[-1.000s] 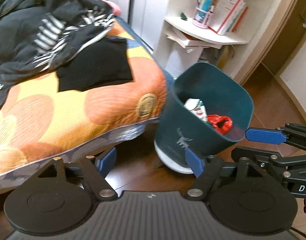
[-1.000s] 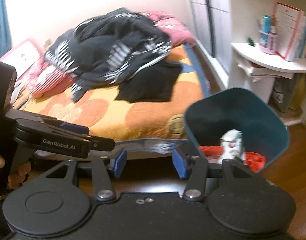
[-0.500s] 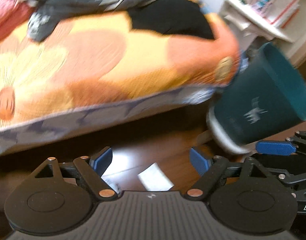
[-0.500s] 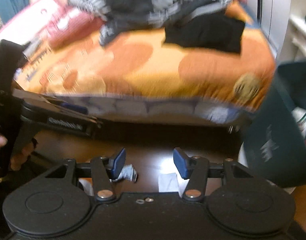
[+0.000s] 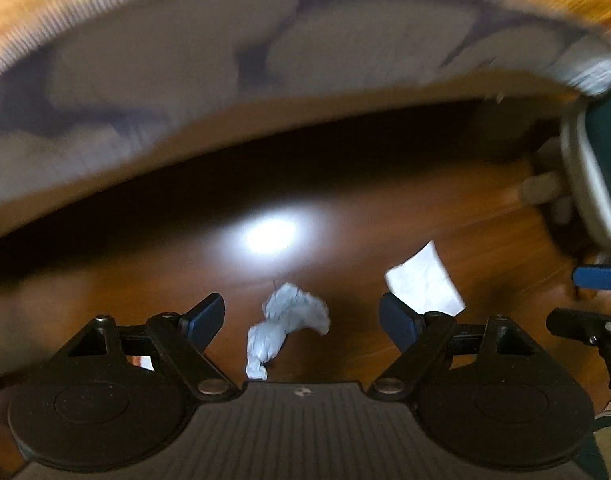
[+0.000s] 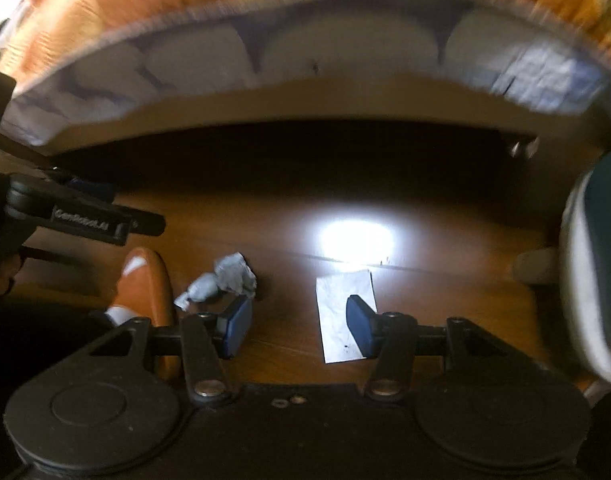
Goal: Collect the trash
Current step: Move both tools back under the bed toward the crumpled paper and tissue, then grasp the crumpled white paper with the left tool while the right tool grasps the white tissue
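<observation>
A crumpled grey-white tissue lies on the brown wood floor between the open fingers of my left gripper, which is empty and low over it. A flat white paper slip lies just right of it. In the right wrist view the tissue lies by the left finger and the paper slip lies partly under the right finger of my open, empty right gripper. The teal trash bin stands at the right edge; it also shows in the left wrist view.
The bed edge with a grey and orange cover hangs over the floor just ahead, dark beneath. A brown shoe stands left of the tissue. The left gripper's body shows at the left of the right wrist view.
Both grippers have dropped and tilted down from the bed and bin toward the floor. The tissue and paper slip have come into view between the fingers.
</observation>
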Demonstrator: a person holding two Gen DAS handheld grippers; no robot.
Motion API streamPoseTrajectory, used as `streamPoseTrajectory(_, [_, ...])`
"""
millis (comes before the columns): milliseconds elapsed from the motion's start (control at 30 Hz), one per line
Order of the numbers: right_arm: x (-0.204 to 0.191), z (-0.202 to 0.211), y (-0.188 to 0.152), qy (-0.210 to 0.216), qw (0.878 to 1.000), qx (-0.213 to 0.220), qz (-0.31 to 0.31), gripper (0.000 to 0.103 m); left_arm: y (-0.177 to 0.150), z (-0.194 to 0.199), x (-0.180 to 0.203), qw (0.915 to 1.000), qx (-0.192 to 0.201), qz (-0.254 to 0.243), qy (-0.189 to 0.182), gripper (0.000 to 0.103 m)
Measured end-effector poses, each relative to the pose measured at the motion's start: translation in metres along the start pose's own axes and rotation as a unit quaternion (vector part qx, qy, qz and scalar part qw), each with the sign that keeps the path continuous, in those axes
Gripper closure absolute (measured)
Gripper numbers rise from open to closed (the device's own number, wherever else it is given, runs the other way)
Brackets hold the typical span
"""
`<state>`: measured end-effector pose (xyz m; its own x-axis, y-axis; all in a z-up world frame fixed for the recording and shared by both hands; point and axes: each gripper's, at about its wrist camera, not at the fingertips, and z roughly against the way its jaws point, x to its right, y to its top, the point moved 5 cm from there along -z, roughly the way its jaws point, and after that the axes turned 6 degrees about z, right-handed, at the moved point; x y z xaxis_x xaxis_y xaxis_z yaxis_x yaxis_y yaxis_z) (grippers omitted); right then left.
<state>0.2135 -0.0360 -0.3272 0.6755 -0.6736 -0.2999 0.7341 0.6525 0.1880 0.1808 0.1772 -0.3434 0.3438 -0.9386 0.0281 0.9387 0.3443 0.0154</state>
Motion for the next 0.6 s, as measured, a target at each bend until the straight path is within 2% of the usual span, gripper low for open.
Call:
streamPoseTrajectory(100, [0.006,-0.039,0.000,-0.002,1.000,-0.029,0.005,0.050,-0.001,-0.038,-0.003,0.9991,-0.042,-0.004,0.005,0.019])
streamPoseTrajectory(233, [0.011,-0.086,-0.004,-0.021,0.998,-0.052,0.035,0.050,-0.002,-0.085,-0.004,0.9964,-0.072,-0.035,0.026,0.019])
streamPoseTrajectory(367, [0.018,-0.128,-0.010,-0.033,0.995,-0.078,0.049,0.050,-0.005,-0.128,-0.011,0.9928,-0.107,-0.044,0.031,0.019])
streamPoseTrajectory(600, [0.024,-0.184,-0.018,-0.038,0.990,-0.114,0.076,0.050,-0.015,-0.188,-0.008,0.9840,-0.133,-0.111,0.041,0.019])
